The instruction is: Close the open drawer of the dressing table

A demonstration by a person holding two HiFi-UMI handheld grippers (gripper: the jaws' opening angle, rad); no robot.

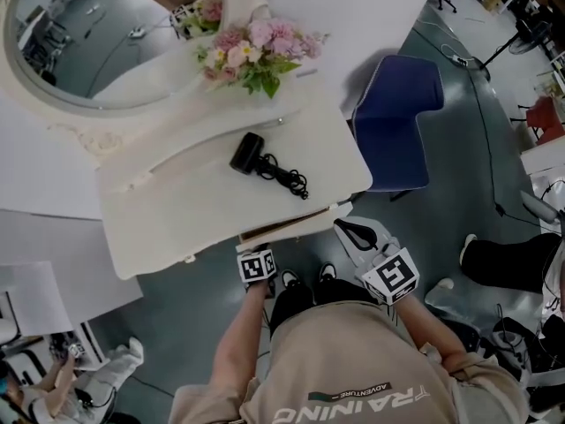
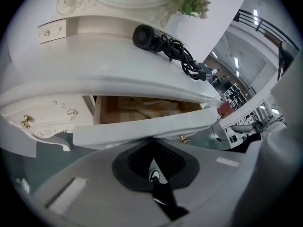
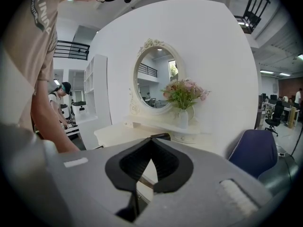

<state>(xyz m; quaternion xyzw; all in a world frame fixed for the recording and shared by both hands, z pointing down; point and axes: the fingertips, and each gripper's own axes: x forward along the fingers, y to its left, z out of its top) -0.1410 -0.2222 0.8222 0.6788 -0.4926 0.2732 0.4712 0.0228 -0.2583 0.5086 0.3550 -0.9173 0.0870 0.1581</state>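
The white dressing table has its centre drawer pulled partly out at the front edge. In the left gripper view the drawer front fills the middle, with beige cloth showing inside. My left gripper is shut with nothing in it, its tips right at the drawer front; in the head view this left gripper sits just below the drawer. My right gripper is shut and empty at the drawer's right corner. In its own view the right gripper points over the table top.
A black hair dryer with a coiled cord lies on the top. A vase of pink flowers and an oval mirror stand behind. A blue chair is at the right. Another person crouches lower left.
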